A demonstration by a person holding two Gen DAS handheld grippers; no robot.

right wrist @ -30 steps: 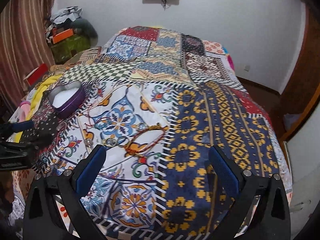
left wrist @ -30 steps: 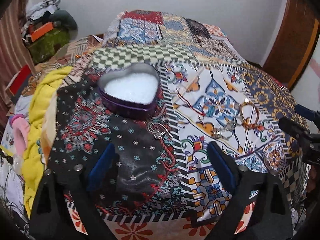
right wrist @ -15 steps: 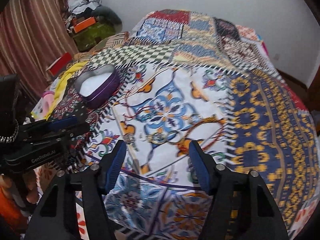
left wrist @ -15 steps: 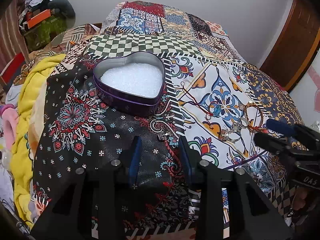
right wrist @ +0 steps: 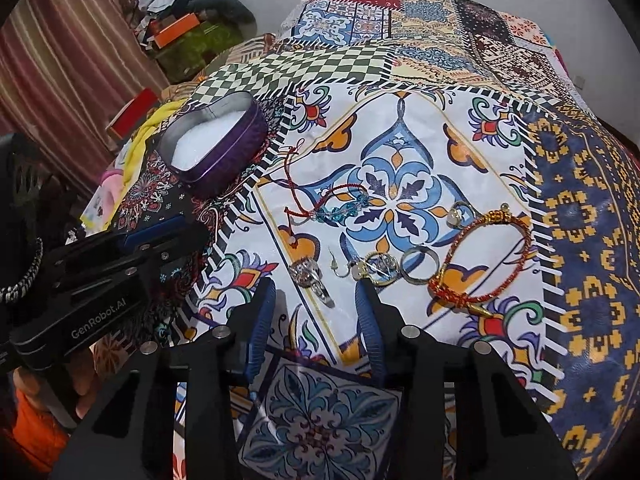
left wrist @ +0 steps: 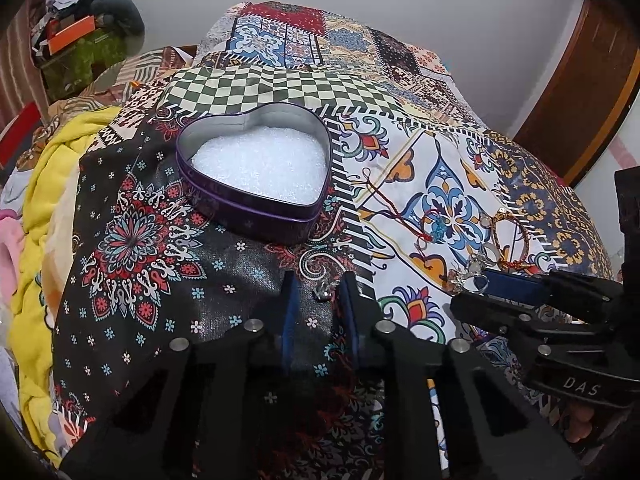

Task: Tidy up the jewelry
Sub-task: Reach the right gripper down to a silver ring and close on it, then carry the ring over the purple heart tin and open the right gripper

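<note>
Bed, patchwork bedspread (right wrist: 572,208). Heart-shaped tin (left wrist: 256,176), purple, lidless, white padding inside, toward the left edge; no jewelry in it yet.

Loose pieces, white floral panel near the front edge: beaded bangle (right wrist: 480,256), plain ring (right wrist: 420,264), stone ring (right wrist: 460,212), filigree ring (right wrist: 306,272), red thread bracelet with blue beads (right wrist: 340,204), small hook earring (right wrist: 334,266). One small silver piece (left wrist: 323,290) lies apart on the dark panel below the tin.

Left tool (left wrist: 316,288): narrow, flanking the small silver piece, not visibly gripping. Right tool (right wrist: 316,308): half open, over the filigree ring, holding nothing.

Handling: press fingertips flat to the cloth before closing; pinching fabric is the likely fault. Carry single pieces to the tin.
</note>
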